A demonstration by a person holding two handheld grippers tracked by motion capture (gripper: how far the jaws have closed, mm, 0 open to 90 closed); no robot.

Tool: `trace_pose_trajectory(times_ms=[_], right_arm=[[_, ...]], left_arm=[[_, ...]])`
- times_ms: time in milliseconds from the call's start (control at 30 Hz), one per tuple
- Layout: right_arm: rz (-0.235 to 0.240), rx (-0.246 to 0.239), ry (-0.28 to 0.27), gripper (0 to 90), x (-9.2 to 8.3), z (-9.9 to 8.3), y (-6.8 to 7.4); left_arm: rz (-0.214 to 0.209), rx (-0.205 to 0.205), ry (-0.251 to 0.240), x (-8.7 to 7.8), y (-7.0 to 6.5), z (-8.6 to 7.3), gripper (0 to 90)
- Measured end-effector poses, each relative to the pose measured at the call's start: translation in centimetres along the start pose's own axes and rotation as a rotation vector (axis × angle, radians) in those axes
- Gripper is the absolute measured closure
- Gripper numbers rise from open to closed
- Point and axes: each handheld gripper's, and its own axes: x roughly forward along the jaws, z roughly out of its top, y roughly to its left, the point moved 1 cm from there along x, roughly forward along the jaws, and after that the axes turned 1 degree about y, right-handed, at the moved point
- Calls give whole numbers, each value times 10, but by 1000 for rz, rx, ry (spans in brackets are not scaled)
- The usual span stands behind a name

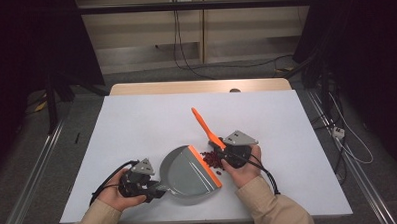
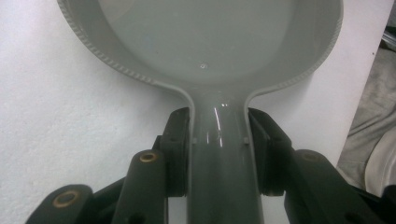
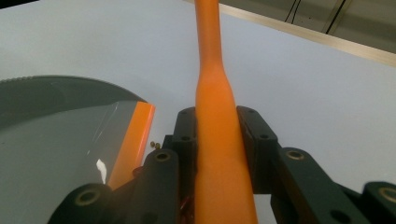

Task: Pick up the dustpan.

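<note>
A grey dustpan [image 1: 186, 173] with an orange lip [image 1: 206, 165] lies on the white table. My left gripper [image 1: 156, 189] is shut on its handle [image 2: 218, 154], with both pads pressed against the sides. An orange brush [image 1: 205, 128] points away and to the left, and my right gripper [image 1: 225, 152] is shut on its handle [image 3: 217, 140]. A small pile of dark red bits [image 1: 211, 159] lies on the table between the dustpan's lip and the right gripper. The brush's bristles are hidden under the right gripper.
The white table top [image 1: 137, 124] stretches wide behind and to both sides of the dustpan. A wooden edge [image 1: 200, 86] runs along the far side. Cables [image 1: 347, 137] lie on the floor to the right.
</note>
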Motion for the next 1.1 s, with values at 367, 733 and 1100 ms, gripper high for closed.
trace_pose_trajectory(times_ms=[367, 733, 1100], right_arm=[[8, 8, -2, 711, -1, -1, 2], [12, 1, -2, 710, -1, 0, 5], [26, 5, -3, 711, -1, 1, 8]], left_arm=[[-16, -2, 7, 2, 2, 2, 624], [-13, -8, 12, 3, 1, 4, 624], [-17, -11, 12, 5, 1, 6, 625]])
